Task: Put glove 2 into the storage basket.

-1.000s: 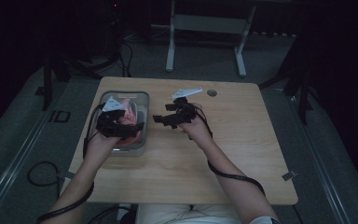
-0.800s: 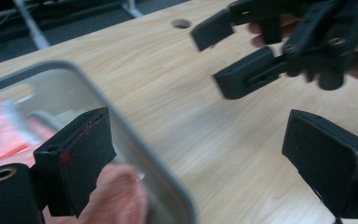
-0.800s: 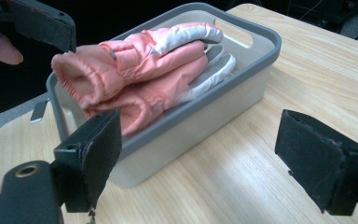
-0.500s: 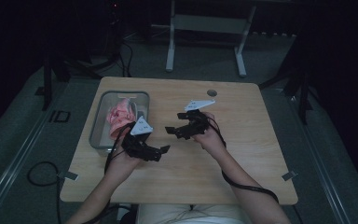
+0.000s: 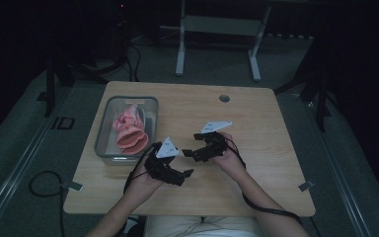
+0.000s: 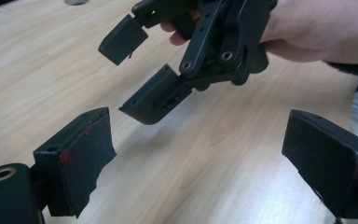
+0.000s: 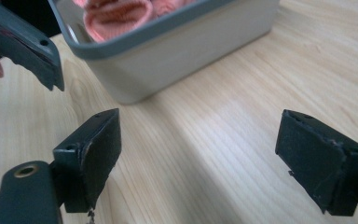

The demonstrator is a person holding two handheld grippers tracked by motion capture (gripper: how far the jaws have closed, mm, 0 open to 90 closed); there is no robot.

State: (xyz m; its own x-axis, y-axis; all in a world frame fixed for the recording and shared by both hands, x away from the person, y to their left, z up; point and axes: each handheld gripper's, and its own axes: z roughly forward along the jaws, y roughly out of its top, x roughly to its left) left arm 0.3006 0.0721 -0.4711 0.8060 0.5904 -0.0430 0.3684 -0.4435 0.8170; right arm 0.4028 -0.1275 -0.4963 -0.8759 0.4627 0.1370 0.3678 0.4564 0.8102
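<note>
Left fingers: mine, spread wide, empty.
Right fingers: spread, empty, facing left ones.
Bin: grey, smooth, rounded, near surface's left edge.
Cloth: pink, ribbed, inside bin.

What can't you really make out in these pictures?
- Pink item in the grey bin: high view too dim and small to identify; the right gripper view cuts it off at the top edge.
- Bin's floor: hidden by that item and the bin wall.
- Room beyond the table: lost in darkness.
</note>
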